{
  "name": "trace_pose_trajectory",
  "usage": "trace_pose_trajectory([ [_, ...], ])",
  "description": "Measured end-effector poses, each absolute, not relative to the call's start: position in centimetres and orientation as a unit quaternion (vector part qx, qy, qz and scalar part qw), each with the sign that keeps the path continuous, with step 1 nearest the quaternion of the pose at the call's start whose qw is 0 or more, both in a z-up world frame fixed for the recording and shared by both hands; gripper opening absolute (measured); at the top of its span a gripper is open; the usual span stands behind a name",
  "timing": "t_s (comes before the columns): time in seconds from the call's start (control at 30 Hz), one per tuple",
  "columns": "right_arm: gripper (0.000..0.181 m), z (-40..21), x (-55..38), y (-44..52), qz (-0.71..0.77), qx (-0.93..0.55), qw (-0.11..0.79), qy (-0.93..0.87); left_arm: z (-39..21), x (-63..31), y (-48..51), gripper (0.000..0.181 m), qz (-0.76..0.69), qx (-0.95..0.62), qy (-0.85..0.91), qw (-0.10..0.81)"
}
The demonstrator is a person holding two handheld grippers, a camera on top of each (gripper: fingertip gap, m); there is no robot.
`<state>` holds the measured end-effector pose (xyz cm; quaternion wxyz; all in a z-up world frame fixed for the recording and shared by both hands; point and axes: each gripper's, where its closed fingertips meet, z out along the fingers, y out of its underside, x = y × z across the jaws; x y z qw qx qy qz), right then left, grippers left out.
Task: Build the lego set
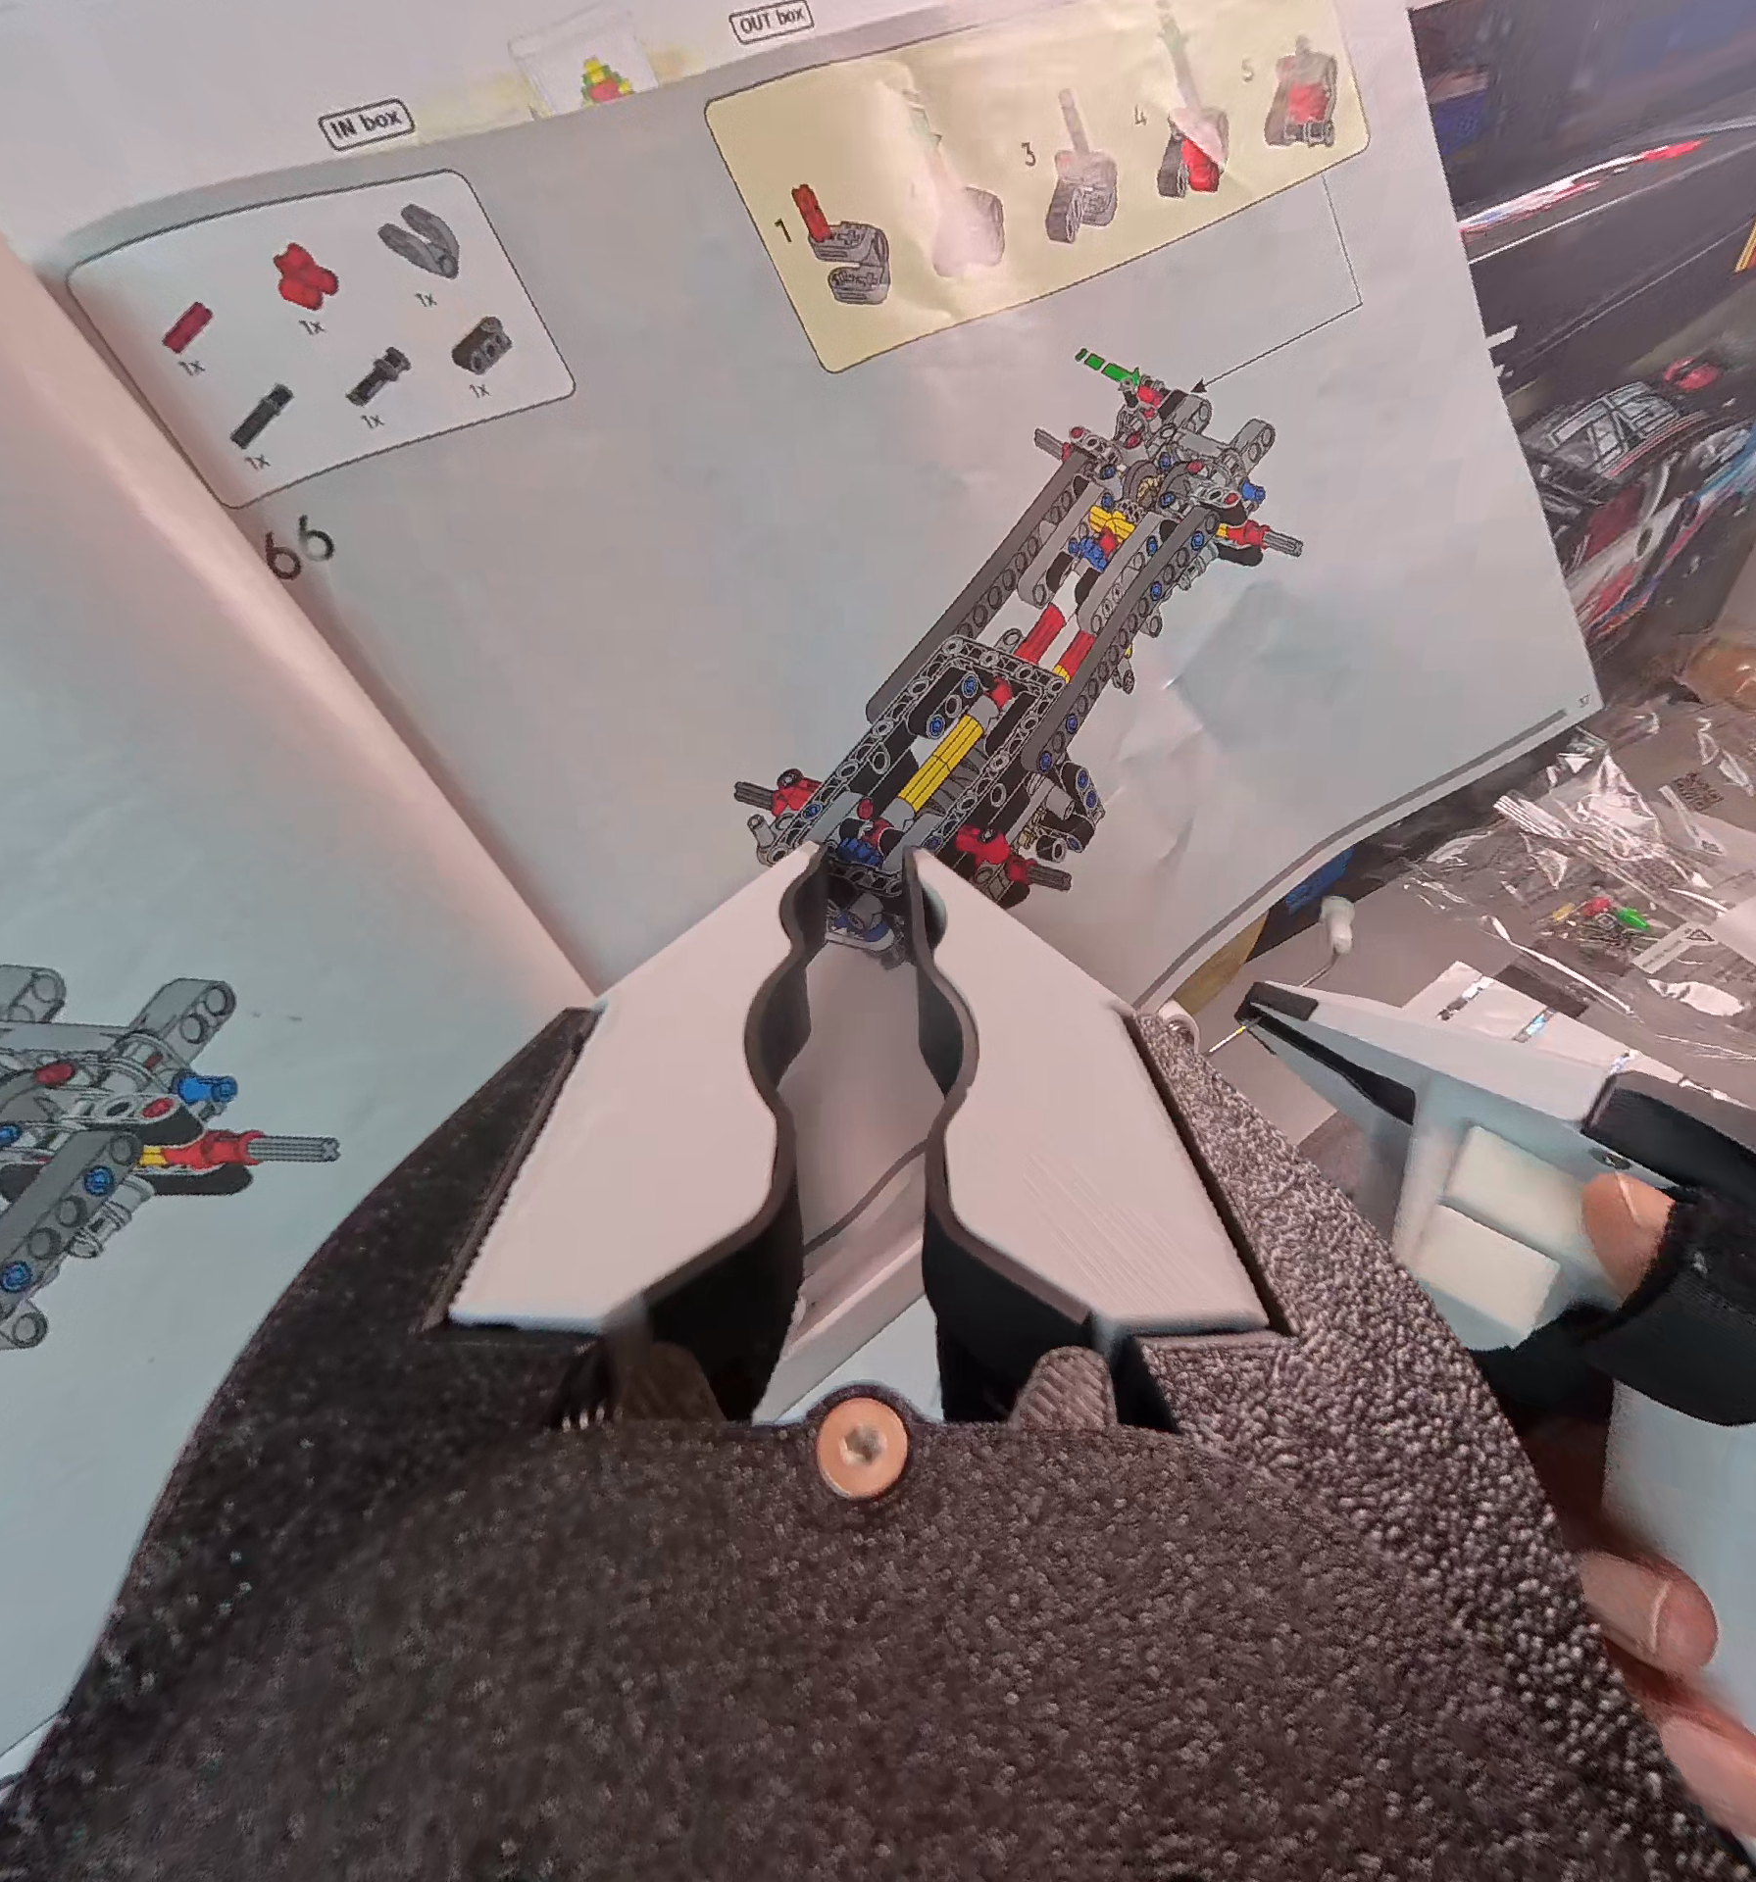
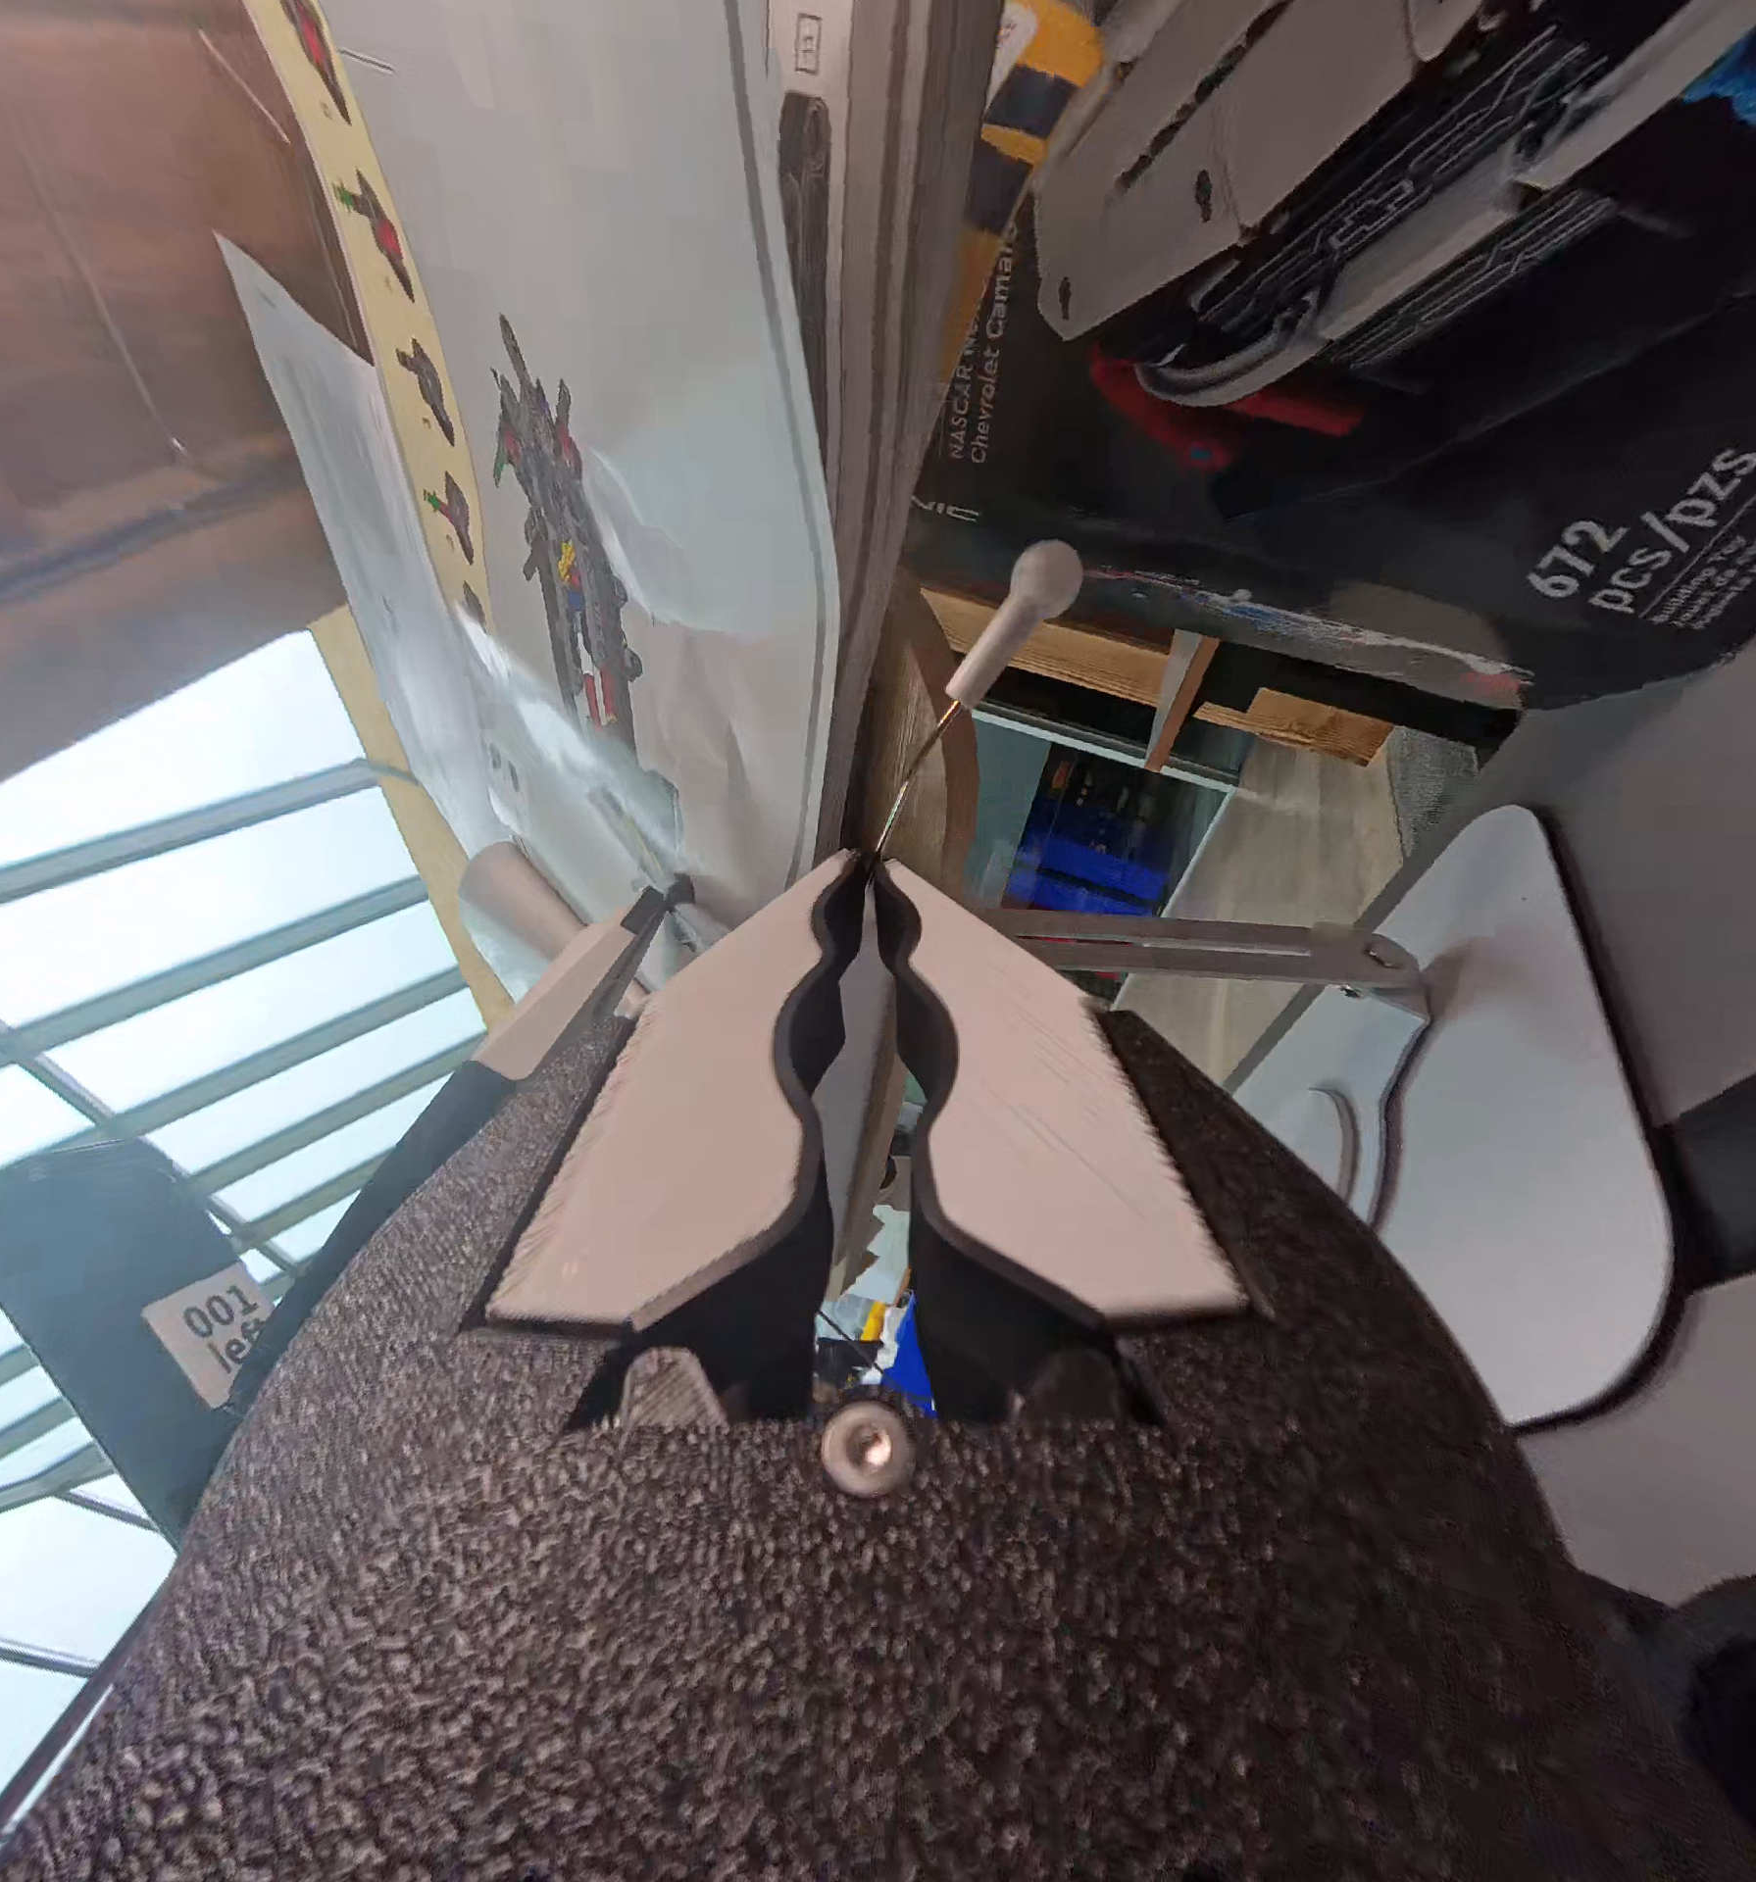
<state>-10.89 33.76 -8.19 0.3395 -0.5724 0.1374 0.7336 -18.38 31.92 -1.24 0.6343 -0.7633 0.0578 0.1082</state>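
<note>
Judged the likeliest slip to be the thin wire tool (image 2: pixel 1014 609) twisting or sliding out of the right gripper (image 2: pixel 865 864); saw those jaws pressed together on the bare wire end alone, the white handle standing well beyond the tips, so any knock against the page edge could lever it loose. Judged a second risk in the wire point scoring or snagging the paper of the instruction booklet (image 1: pixel 649 631), close beside it; could not tell whether wire and page touched. Found the left gripper (image 1: pixel 861 866) with its jaws a little parted and nothing between them, poised near the printed chassis drawing; reckoned a careless push there could crease the page or shut the booklet and lose the step.

Saw no built model and no loose brick in either view. Found the lego set only as the open booklet, pale grey pages with a parts panel, a yellow strip of sub-steps and a long grey, red and yellow frame drawn; as clear plastic bags (image 1: pixel 1617 896) lying to the right, small coloured pieces inside; and as the dark box (image 2: pixel 1464 489) behind, printed with a car.
</note>
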Motion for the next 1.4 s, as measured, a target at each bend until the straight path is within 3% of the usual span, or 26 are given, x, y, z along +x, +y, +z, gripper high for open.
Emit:
trace_pose_trajectory([
  [0.17, 0.0, -7.6, -10.4, 33.3, 0.697, -0.565, 0.412, 0.159, -1.5, -18.3, 32.1, 0.015, 0.157, -0.761, 0.076, 0.625],
  [0.3, 0.0, -6.5, -10.4, 32.8, 0.593, -0.593, 0.541, 0.061, -1.5, -18.5, 32.0, 0.011, 0.165, -0.764, 0.078, 0.619],
  [0.6, 0.0, -4.0, -13.1, 32.2, 0.34, -0.607, 0.689, -0.203, -1.6, -18.3, 31.9, 0.008, 0.166, -0.766, 0.088, 0.614],
  [0.73, 0.0, -4.2, -14.8, 31.6, 0.202, -0.567, 0.699, -0.386, -1.7, -18.1, 32.1, 0.013, 0.146, -0.769, 0.089, 0.615],
  [0.83, 0.004, -4.3, -14.5, 31.5, 0.227, -0.572, 0.652, -0.442, -1.7, -17.7, 31.8, 0.02, 0.125, -0.769, 0.102, 0.619],
  [0.93, 0.012, -2.7, -12.8, 31.9, 0.247, -0.583, 0.655, -0.412, -1.7, -16.9, 30.8, 0.04, 0.072, -0.773, 0.107, 0.622],
  [1.17, 0.02, -4.8, -9.2, 36.1, 0.214, -0.657, 0.628, -0.358, -1.5, -20.5, 22.9, 0.034, 0.031, -0.706, 0.017, 0.707],
  [1.4, 0.015, -4.7, -10.0, 37.4, 0.177, -0.647, 0.646, -0.365, -5.4, -28.0, 19.4, 0.039, -0.002, -0.729, -0.086, 0.679],
])
